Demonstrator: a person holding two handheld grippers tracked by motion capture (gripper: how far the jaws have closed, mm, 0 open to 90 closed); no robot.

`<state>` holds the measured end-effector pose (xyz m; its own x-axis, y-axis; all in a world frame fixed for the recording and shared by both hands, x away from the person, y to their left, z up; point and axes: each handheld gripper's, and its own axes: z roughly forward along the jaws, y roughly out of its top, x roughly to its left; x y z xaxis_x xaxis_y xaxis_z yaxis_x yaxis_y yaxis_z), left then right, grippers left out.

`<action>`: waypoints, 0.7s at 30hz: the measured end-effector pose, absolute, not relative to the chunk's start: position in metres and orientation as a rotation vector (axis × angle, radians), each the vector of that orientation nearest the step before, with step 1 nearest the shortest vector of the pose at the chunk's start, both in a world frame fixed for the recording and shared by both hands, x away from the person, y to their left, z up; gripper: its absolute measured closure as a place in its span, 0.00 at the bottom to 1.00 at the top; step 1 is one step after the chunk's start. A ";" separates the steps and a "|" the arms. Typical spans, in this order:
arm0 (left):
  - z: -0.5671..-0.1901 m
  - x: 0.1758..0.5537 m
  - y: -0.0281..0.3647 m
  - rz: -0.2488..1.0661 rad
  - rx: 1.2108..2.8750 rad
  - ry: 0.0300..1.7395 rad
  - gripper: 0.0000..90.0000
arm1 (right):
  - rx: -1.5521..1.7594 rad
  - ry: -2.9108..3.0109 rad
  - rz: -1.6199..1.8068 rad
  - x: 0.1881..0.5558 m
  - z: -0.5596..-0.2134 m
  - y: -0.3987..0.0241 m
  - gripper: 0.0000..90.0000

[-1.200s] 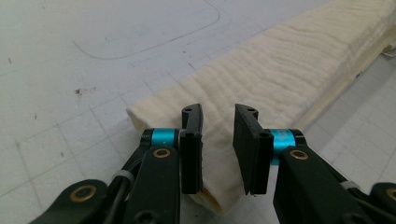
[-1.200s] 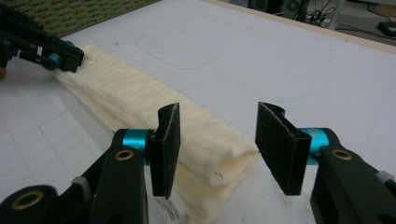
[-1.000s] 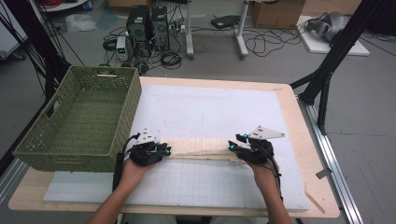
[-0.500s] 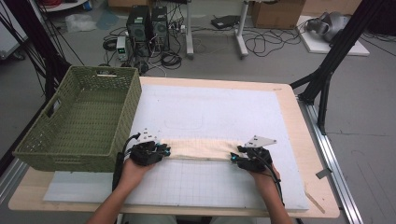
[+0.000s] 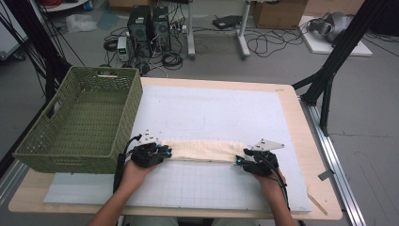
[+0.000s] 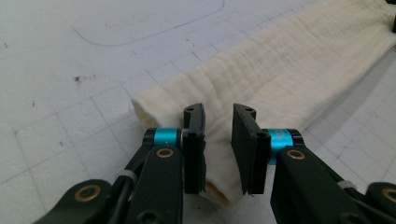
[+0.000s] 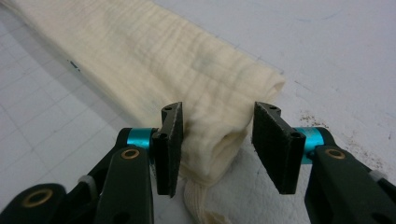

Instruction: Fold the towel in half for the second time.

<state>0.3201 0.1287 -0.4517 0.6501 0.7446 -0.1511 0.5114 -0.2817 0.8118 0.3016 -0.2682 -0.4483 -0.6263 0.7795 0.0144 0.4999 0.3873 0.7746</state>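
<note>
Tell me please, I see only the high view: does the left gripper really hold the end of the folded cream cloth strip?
Observer: Yes; in the left gripper view the left gripper presses its pads on the end of the folded cream cloth strip.
Operator: And the right gripper?
Observer: The right gripper is open: the cloth lies between its jaws, but one pad stands clear of it.
Operator: Does that end hang in air?
Observer: No, it rests on the white gridded mat.

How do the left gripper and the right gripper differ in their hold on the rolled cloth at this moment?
The left gripper has narrow-set jaws pinching its end of the rolled cloth. The right gripper has wider jaws that have just been opening, and one pad stands clear of the cloth. Both straddle a cloth end lying on the white mat.
</note>
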 end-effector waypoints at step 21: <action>-0.419 0.309 0.154 0.394 1.689 0.871 0.29 | 1.126 2.111 1.229 0.277 -0.419 -0.305 0.22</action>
